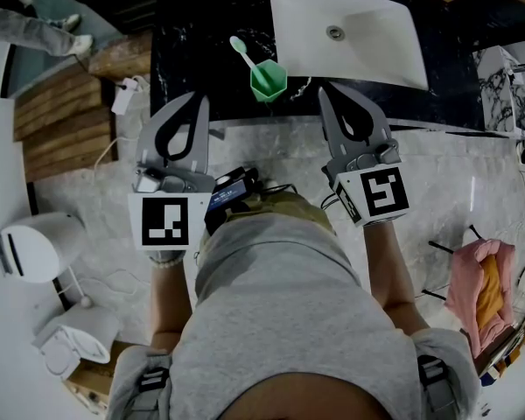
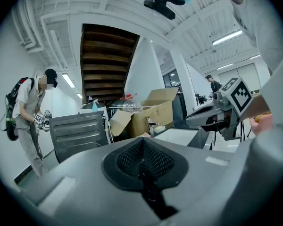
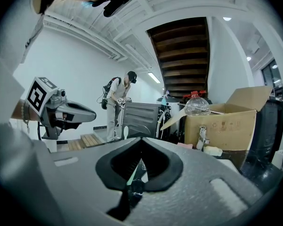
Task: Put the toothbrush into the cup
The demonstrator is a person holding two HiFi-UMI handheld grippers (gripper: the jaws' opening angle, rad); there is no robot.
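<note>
- In my head view the green cup (image 1: 269, 80) stands on the black counter (image 1: 188, 55), just beside the 9 o'clock edge of the white basin (image 1: 367, 42).
- The toothbrush (image 1: 245, 53) is already in the cup. Its handle is down inside, and its pale head leans out toward 11 o'clock.
- My left gripper (image 1: 200, 100) sits at 7 o'clock from the cup, with its tips near the counter's front edge and clear of the cup. In the left gripper view the two jaws are pressed together at the tip (image 2: 142, 137), with nothing pinched between them.
- My right gripper (image 1: 325, 89) lies at 4 o'clock from the cup, close to it but not touching. In the right gripper view its jaws also meet at the tip (image 3: 140, 138) and grip nothing. Through the gap behind the tip I can see the green handle of the toothbrush (image 3: 132, 174), which lies beyond the jaws rather than between them.
- At 12 o'clock in the left gripper view is an open cardboard box (image 2: 156, 115). A person with a backpack (image 2: 29, 108) stands at 9 o'clock.
- In the head view a pink cloth (image 1: 479, 280) lies on the floor at 4 o'clock, and a white toilet (image 1: 33, 245) sits at 8 o'clock.
</note>
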